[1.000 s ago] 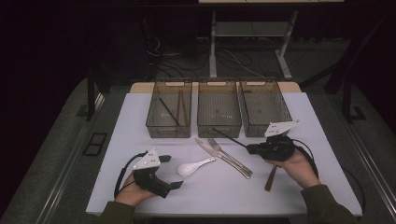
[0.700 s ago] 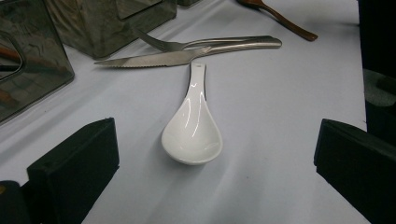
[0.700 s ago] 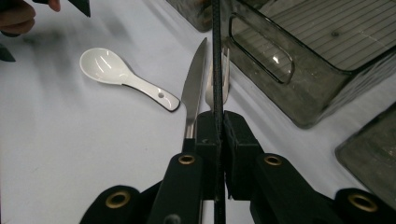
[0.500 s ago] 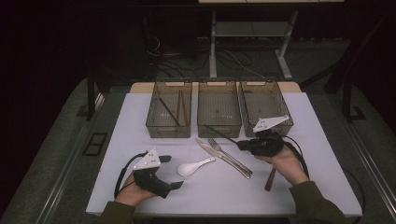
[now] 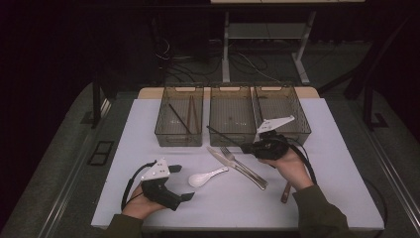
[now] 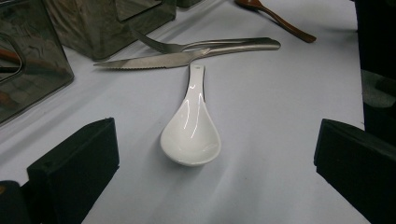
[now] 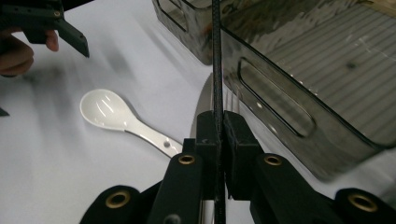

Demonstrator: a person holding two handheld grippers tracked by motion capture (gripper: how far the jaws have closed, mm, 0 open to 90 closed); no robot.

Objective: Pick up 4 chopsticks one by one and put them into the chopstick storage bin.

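My right gripper (image 5: 246, 147) is shut on a thin black chopstick (image 5: 225, 136), which points left and away, just in front of the middle bin (image 5: 233, 133). In the right gripper view the chopstick (image 7: 215, 56) runs straight up from between the closed pads of the gripper (image 7: 218, 126), beside that bin's wall (image 7: 280, 107). My left gripper (image 5: 182, 182) rests open at the front left of the table. A white ceramic spoon (image 6: 190, 130) lies on the white table between its jaws, untouched; it is the white spoon (image 5: 200, 179) in the high view.
Three clear bins stand in a row at the back; the left bin (image 5: 179, 135) holds brown and dark chopsticks. A steel knife (image 6: 154, 59) and fork (image 6: 187, 45) lie mid-table. A brown wooden spoon (image 5: 286, 192) lies by my right forearm. The white table (image 5: 337, 163) has bare room at the right.
My right gripper has carried the chopstick to the left, from in front of the right bin toward the middle bin. The left gripper has stayed put.
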